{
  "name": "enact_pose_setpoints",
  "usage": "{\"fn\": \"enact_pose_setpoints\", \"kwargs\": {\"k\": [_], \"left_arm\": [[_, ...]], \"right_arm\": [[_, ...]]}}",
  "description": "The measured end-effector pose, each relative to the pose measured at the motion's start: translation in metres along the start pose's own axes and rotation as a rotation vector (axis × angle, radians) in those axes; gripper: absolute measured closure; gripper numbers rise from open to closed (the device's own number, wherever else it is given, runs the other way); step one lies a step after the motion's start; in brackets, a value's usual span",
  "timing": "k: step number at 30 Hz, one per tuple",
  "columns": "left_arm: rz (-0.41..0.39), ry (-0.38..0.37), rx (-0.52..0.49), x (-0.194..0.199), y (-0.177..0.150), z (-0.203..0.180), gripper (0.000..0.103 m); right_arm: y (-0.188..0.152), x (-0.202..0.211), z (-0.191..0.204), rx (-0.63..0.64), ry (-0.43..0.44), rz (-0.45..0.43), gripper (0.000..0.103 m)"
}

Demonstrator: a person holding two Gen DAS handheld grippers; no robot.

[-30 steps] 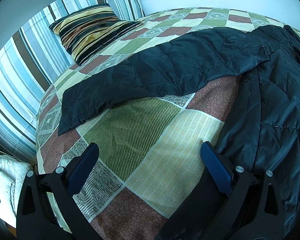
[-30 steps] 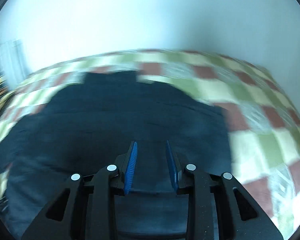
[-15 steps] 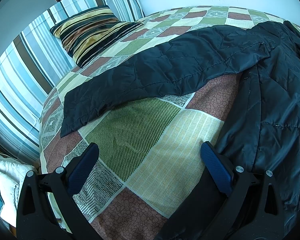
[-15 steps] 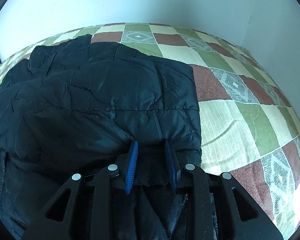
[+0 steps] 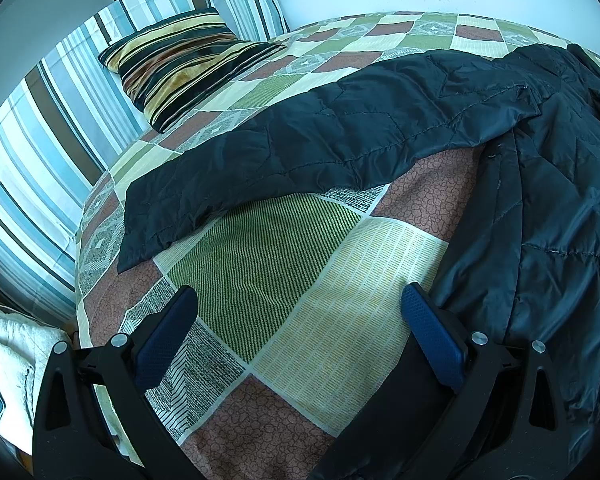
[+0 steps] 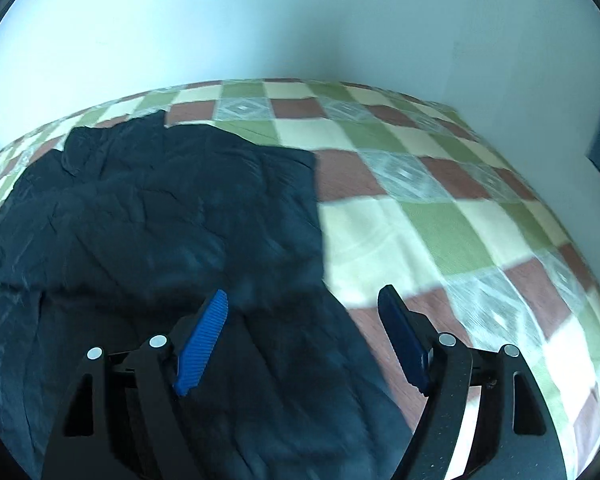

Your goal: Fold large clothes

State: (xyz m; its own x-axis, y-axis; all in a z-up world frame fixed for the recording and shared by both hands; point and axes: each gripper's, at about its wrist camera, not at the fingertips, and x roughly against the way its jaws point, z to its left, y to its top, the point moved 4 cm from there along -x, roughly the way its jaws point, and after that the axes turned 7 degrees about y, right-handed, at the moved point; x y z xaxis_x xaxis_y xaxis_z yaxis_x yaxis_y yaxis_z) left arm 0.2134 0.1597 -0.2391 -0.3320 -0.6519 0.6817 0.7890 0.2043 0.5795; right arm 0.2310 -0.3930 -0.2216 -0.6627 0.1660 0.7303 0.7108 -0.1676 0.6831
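A large black quilted jacket (image 5: 560, 200) lies spread on the checked bedspread (image 5: 300, 272). One sleeve (image 5: 300, 152) stretches out to the left across the bed. My left gripper (image 5: 300, 300) is open and empty, low over bare bedspread just left of the jacket's body. In the right wrist view the jacket (image 6: 160, 220) fills the left half, its right edge on the bed. My right gripper (image 6: 304, 300) is open above the jacket's near edge, holding nothing. That view is blurred.
A striped pillow (image 5: 184, 64) leans on the striped headboard cushion (image 5: 40, 152) at the far left. A white cloth (image 5: 8, 364) lies beside the bed at lower left. White walls (image 6: 300, 20) bound the bed's far side and right corner.
My right gripper was shut on the jacket's edge and has opened, letting it go, and has lifted and swung right. The left gripper has barely moved.
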Motion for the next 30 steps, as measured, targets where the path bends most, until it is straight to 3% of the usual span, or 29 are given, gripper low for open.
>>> {"fn": "enact_pose_setpoints", "kwargs": {"k": [8, 16, 21, 26, 30], "left_arm": [[0.014, -0.014, 0.011, -0.003, 0.0, 0.0, 0.002], [0.102, -0.132, 0.088, -0.016, -0.001, 0.01, 0.002], [0.085, -0.201, 0.071, -0.011, -0.002, 0.019, 0.002], [0.028, -0.225, 0.192, -0.005, -0.005, 0.068, 0.002], [0.048, -0.233, 0.283, -0.028, -0.001, 0.112, 0.002]], "right_arm": [[-0.044, -0.01, -0.023, -0.064, -0.018, 0.091, 0.017], [-0.049, -0.014, -0.024, -0.086, -0.01, 0.111, 0.013], [-0.05, -0.018, -0.025, -0.094, -0.015, 0.124, 0.01], [-0.05, -0.019, -0.025, -0.087, -0.023, 0.124, 0.009], [-0.049, -0.019, -0.025, -0.084, -0.029, 0.123, 0.009]]}}
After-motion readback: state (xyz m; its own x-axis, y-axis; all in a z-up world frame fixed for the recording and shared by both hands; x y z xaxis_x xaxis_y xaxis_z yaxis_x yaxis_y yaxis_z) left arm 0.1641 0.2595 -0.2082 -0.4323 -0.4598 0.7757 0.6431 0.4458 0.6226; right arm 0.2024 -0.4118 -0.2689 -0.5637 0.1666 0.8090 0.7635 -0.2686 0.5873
